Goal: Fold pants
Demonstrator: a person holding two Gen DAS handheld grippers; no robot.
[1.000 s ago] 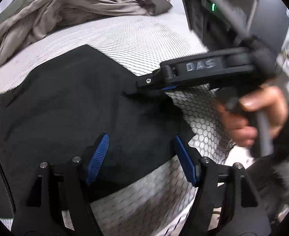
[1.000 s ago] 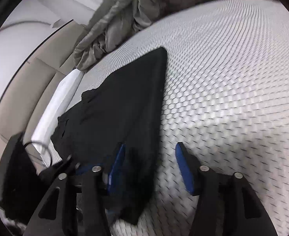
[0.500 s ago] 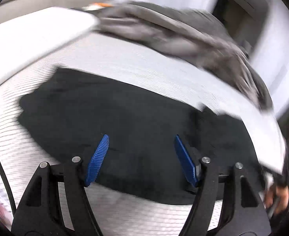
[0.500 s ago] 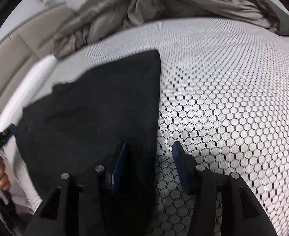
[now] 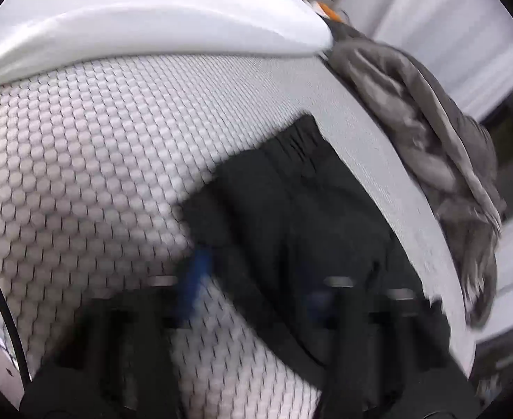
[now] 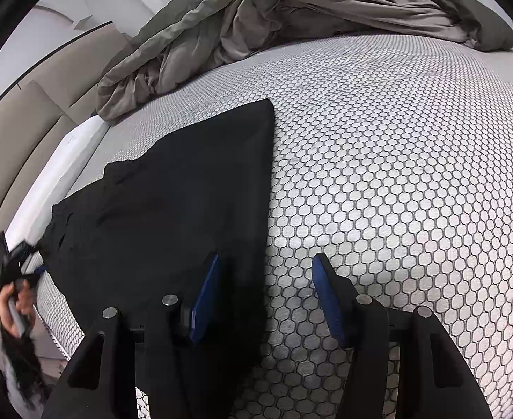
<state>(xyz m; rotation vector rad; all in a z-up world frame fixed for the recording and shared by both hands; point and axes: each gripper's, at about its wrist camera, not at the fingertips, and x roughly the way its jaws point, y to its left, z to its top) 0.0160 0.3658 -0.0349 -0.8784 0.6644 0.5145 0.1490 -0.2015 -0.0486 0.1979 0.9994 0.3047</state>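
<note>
Pants: black, spread flat on the honeycomb-patterned mattress, straight long edge running toward the crumpled grey duvet; gathered waistband end pointing toward the white pillow in the left wrist view.

Left gripper: strongly motion-blurred; one blue pad over bare mattress just beside the pants' edge, the other dim over the black cloth; jaws just been closing, narrower than half a second ago, fabric edge between them; grip on the cloth cannot be told through the blur.

Left view versus a second ago: then facing the pants' middle with the other gripper and hand in sight; now facing the waistband corner, pillow across the top, duvet along the right side.

Left gripper seen from the right wrist: at the far-left corner of the pants by the mattress edge, held in a hand.

Right gripper: jaws about half open, just been opening slightly, gripping nothing; one pad over the pants near the straight edge, the other over bare mattress; much the same place beside the pants as a second ago.
</note>
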